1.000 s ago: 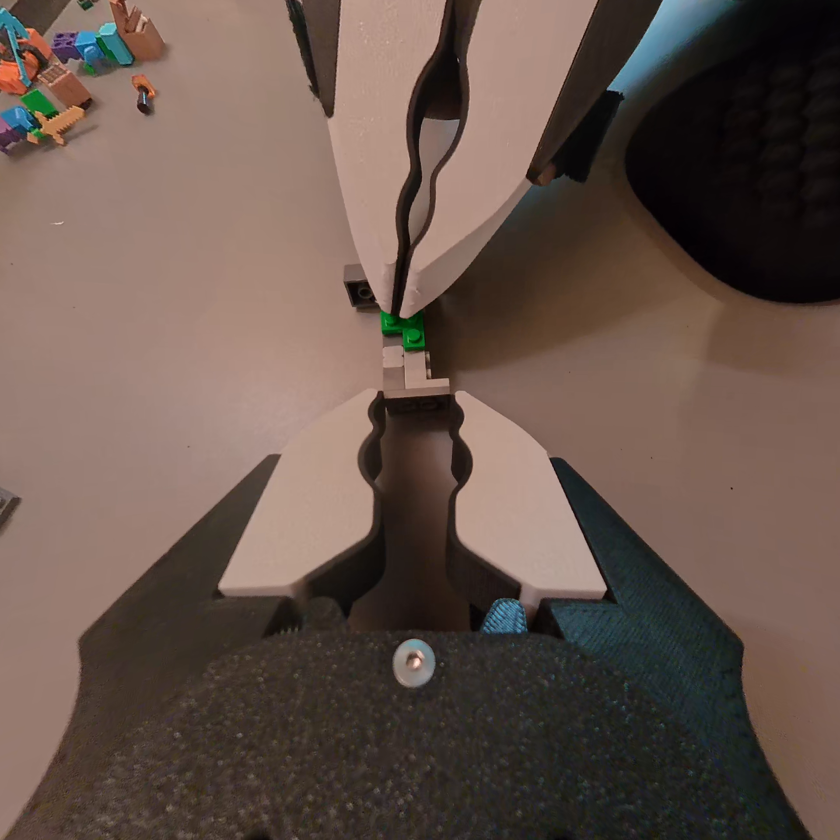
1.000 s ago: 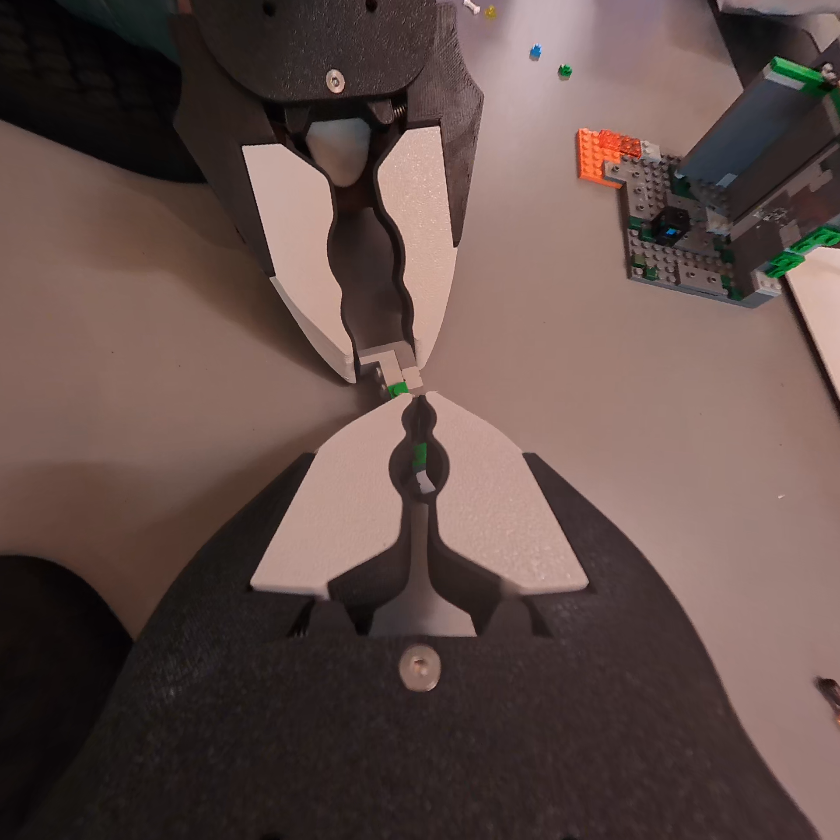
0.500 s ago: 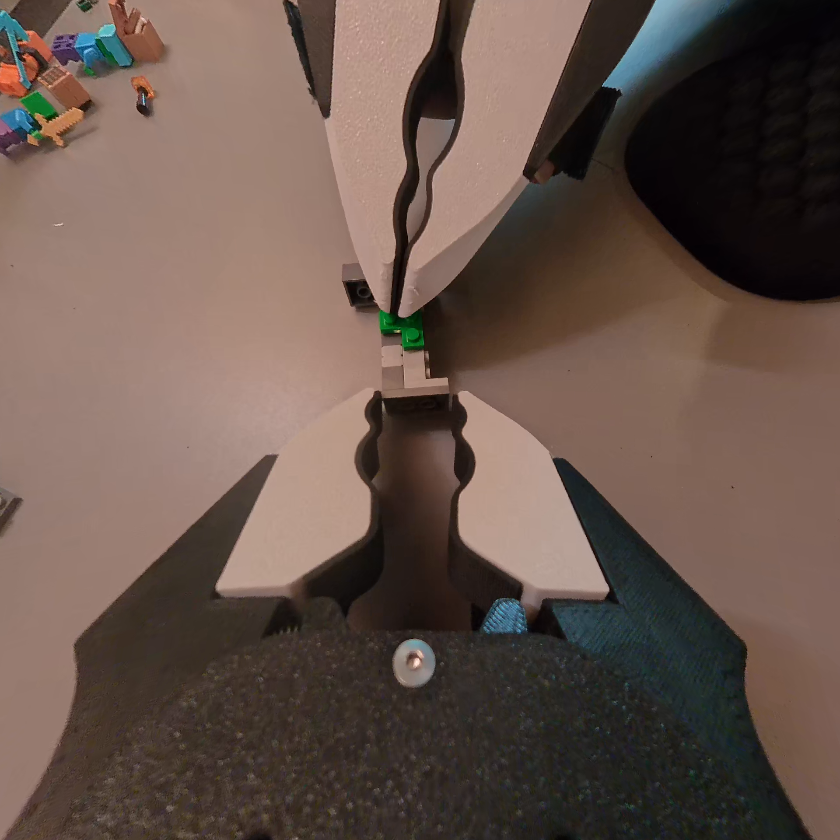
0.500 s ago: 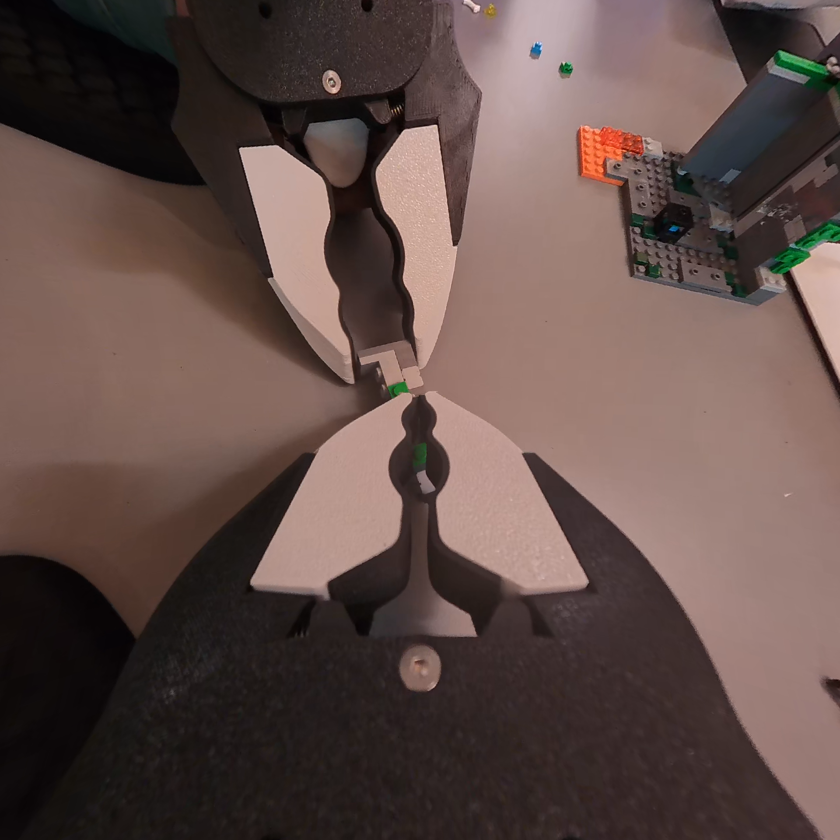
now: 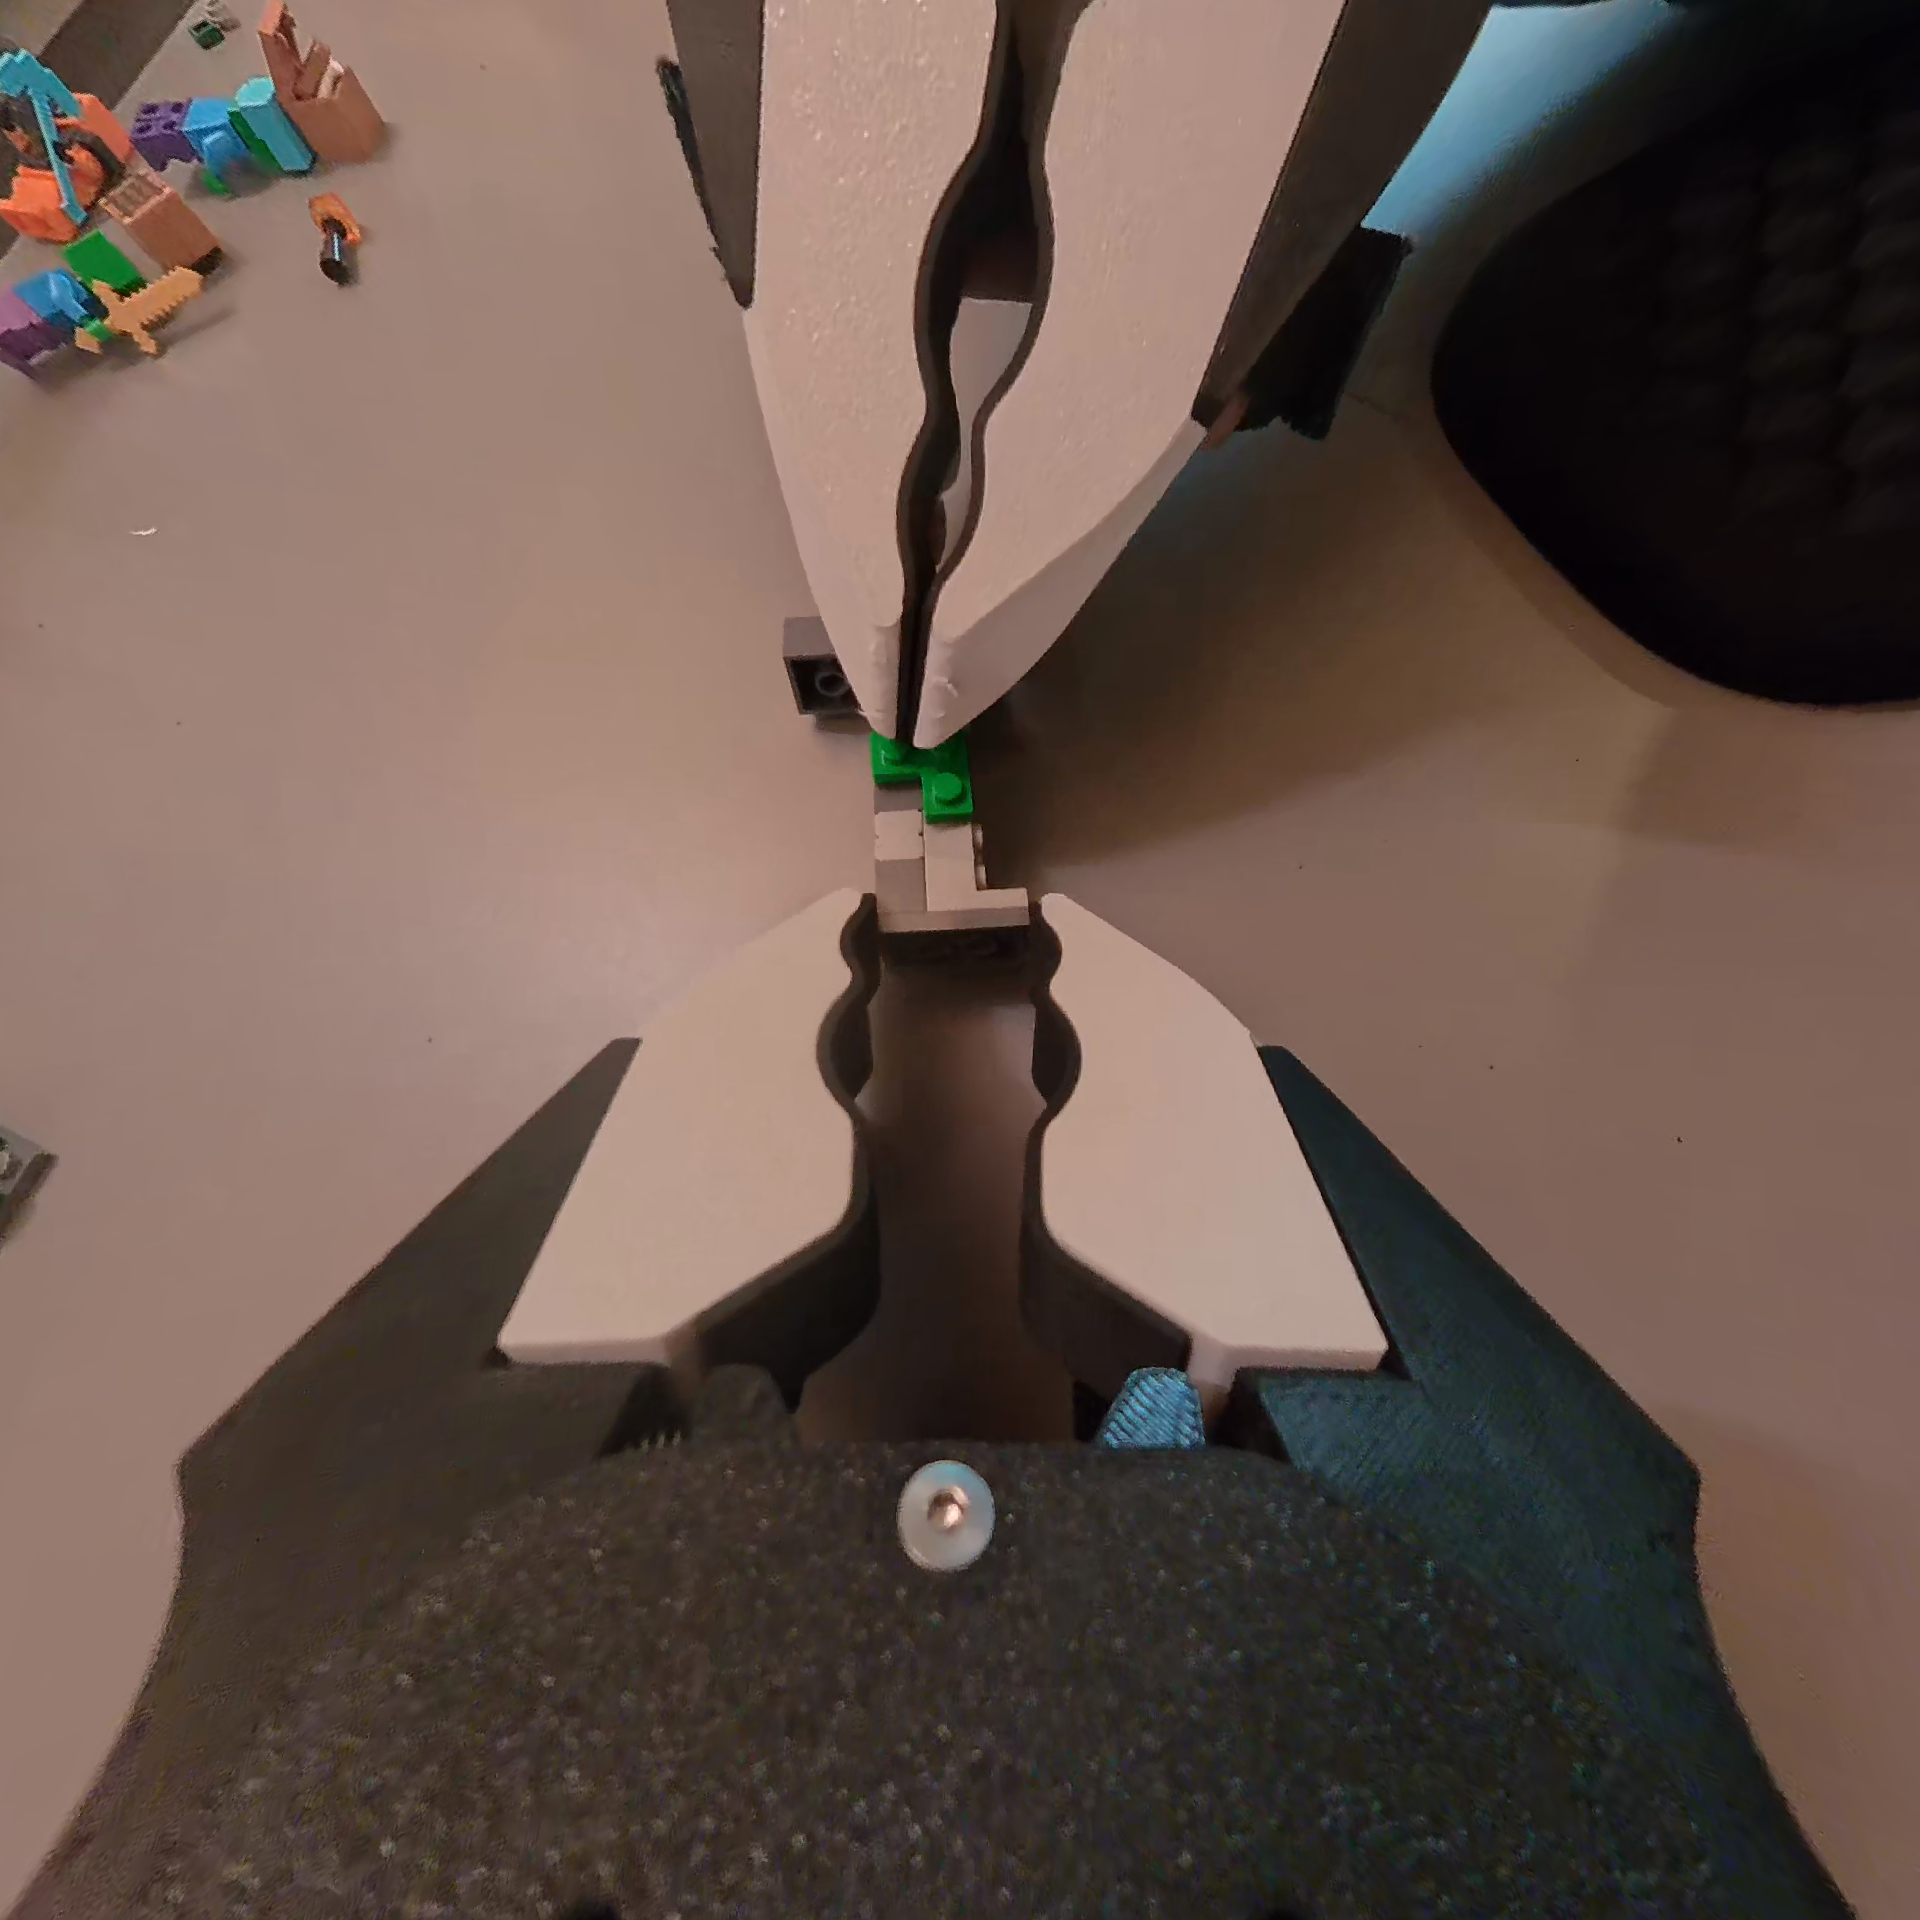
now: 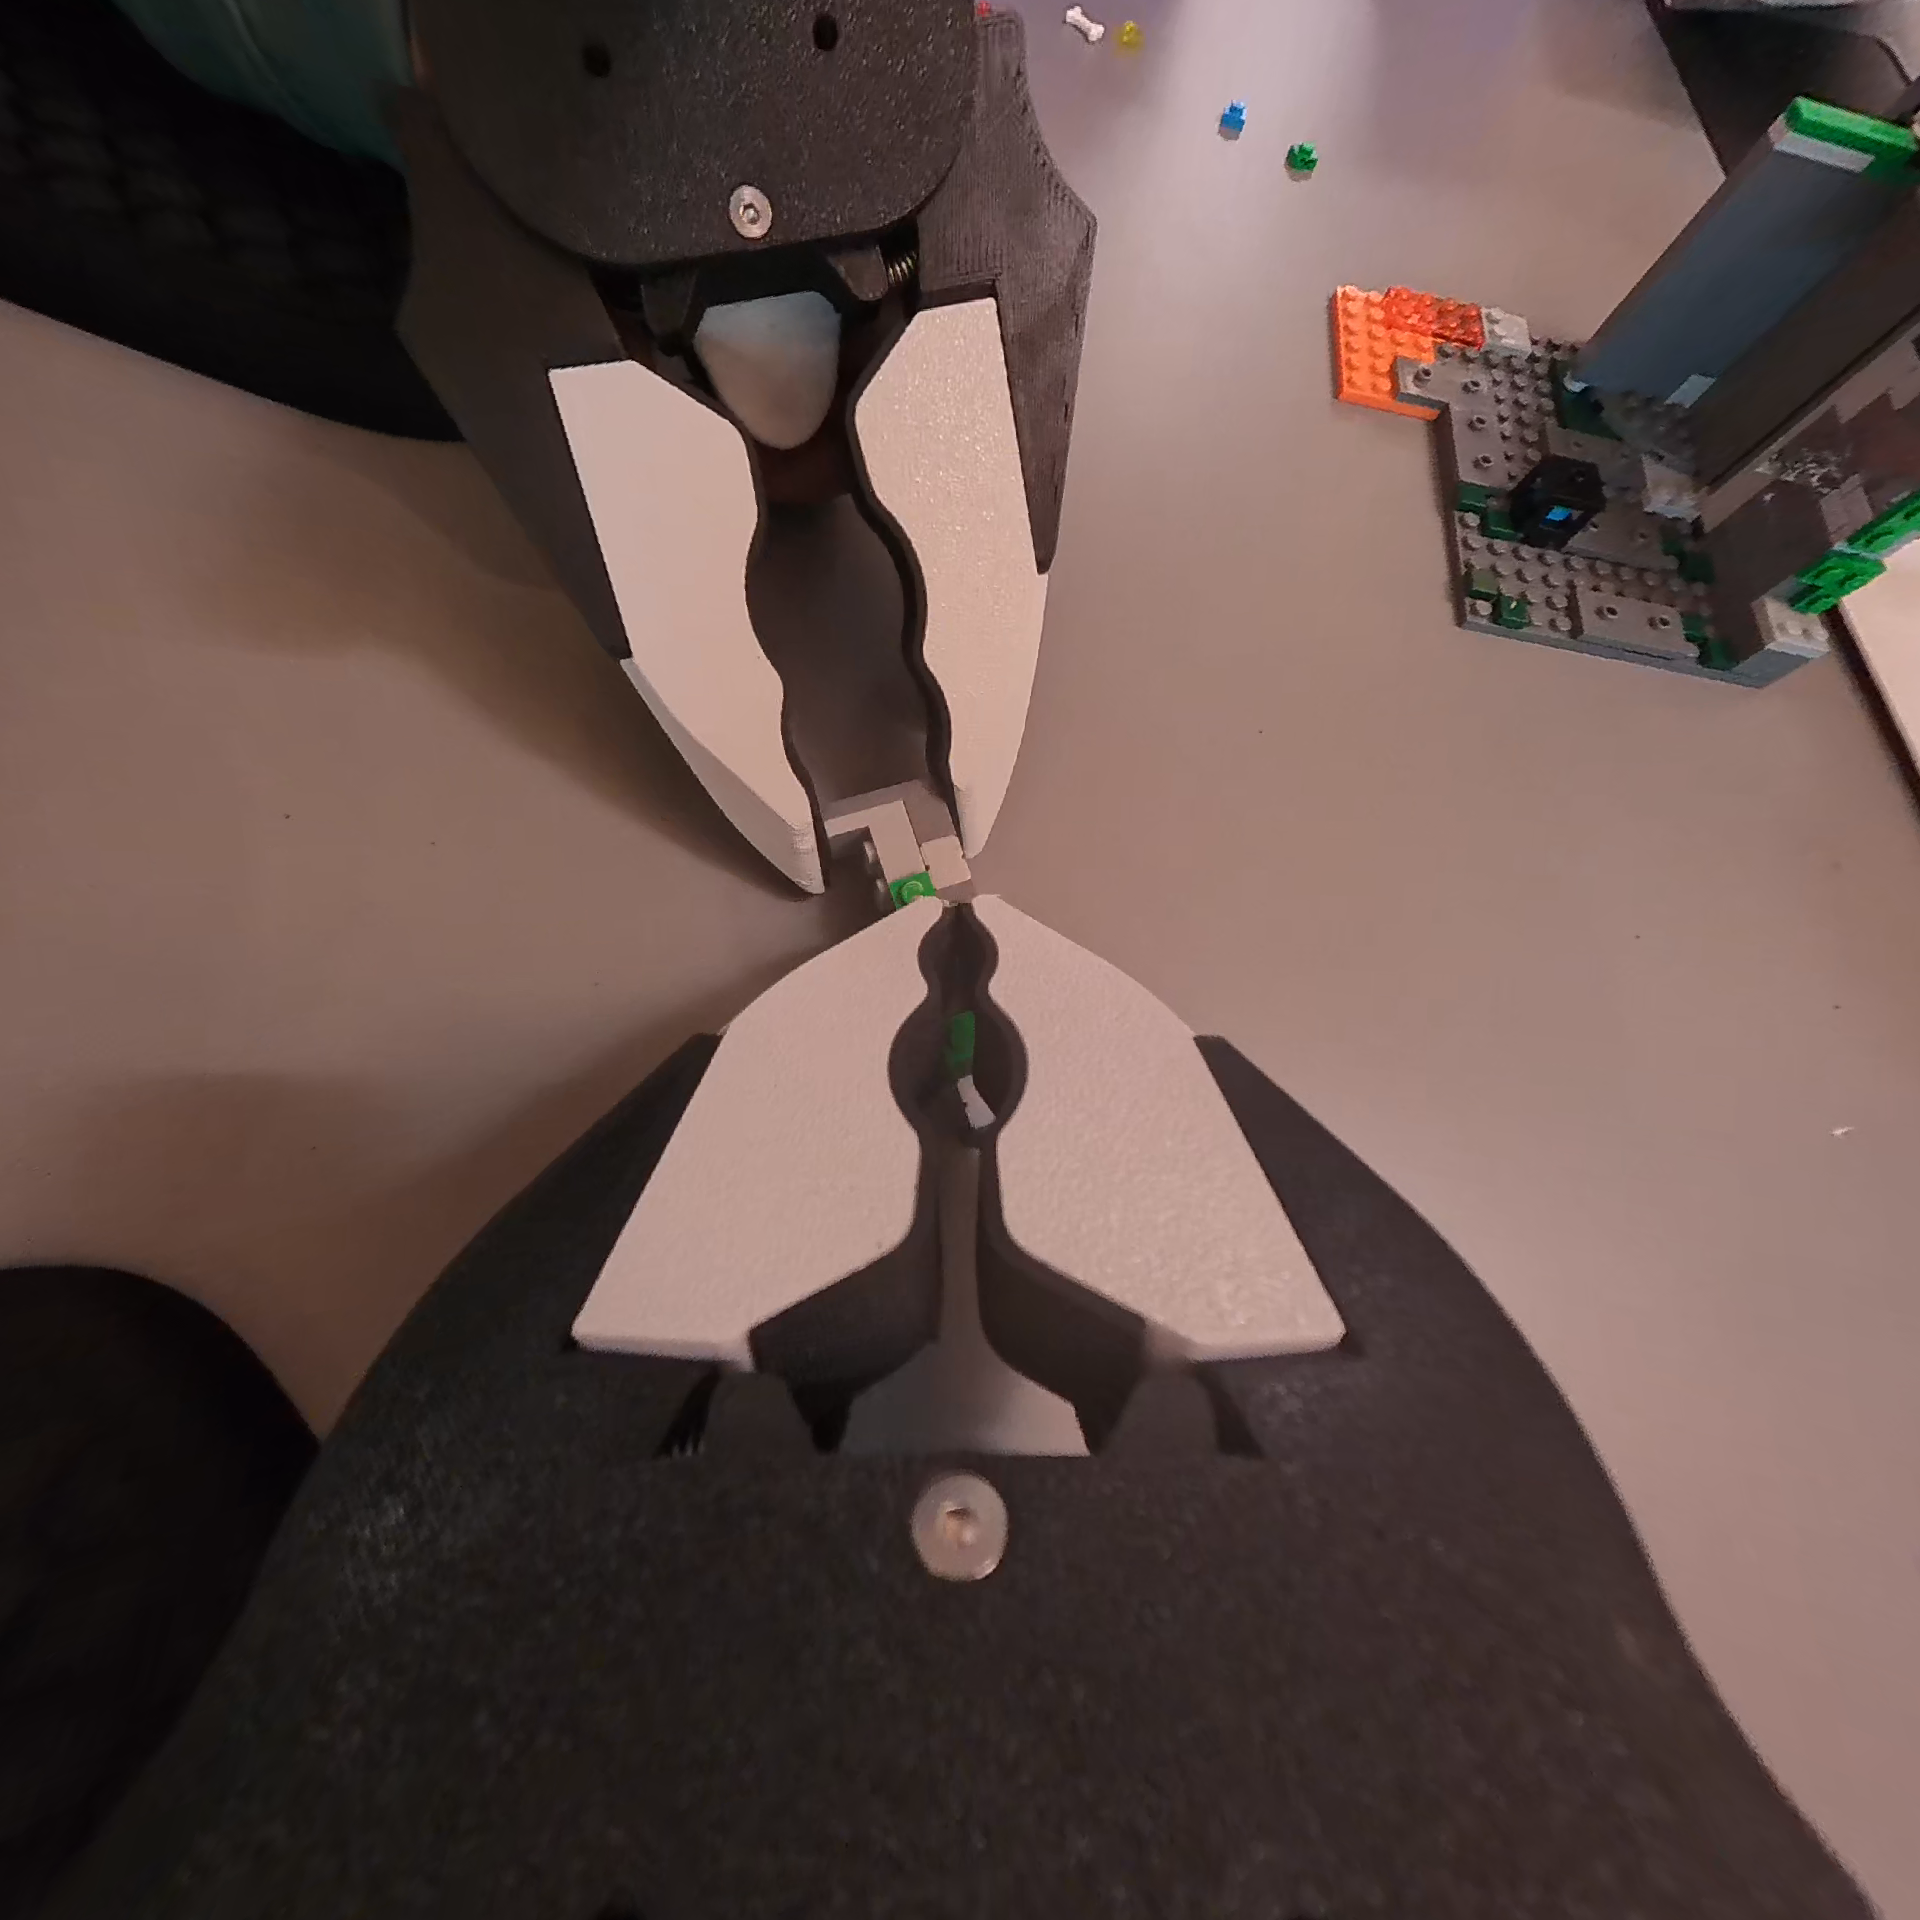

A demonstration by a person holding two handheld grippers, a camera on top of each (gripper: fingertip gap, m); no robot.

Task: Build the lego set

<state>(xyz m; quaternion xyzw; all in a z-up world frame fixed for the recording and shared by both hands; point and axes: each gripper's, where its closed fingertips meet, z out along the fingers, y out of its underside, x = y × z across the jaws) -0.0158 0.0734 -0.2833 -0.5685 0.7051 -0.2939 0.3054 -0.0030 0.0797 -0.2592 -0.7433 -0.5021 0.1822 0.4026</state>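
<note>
Grey and green, the small brick assembly [image 5: 930, 847] sits at the centre of the left wrist view, just above the beige table [image 5: 416, 727]. The left gripper [image 5: 954, 914] clamps its wide grey end between both fingertips, jaws only partly closed around the piece. From the top of the frame the right gripper [image 5: 914, 727] points down at the assembly's far end, its fingers [image 5: 862, 416] pressed nearly together, tips touching the green plates [image 5: 923, 774]. A dark grey brick [image 5: 816, 681] lies on the table just behind those tips. Far off at the upper left is a scatter of coloured loose pieces [image 5: 145, 208]. A dark cushioned shape [image 5: 1714, 364] fills the upper right.

Turning to the right wrist view, the right gripper [image 6: 956, 906] has its jaws drawn tight, and a thin green and white piece [image 6: 961, 1070] shows in the rounded gap between its fingers; whether it is pinched there is unclear. Its tips meet the brick assembly [image 6: 920, 857], which the left gripper [image 6: 888, 831] holds from the opposite side. Well apart at the right stands a partly built model [image 6: 1662, 468] on a grey studded baseplate with an orange corner. A few tiny loose studs [image 6: 1262, 130] lie near the table's far edge.
</note>
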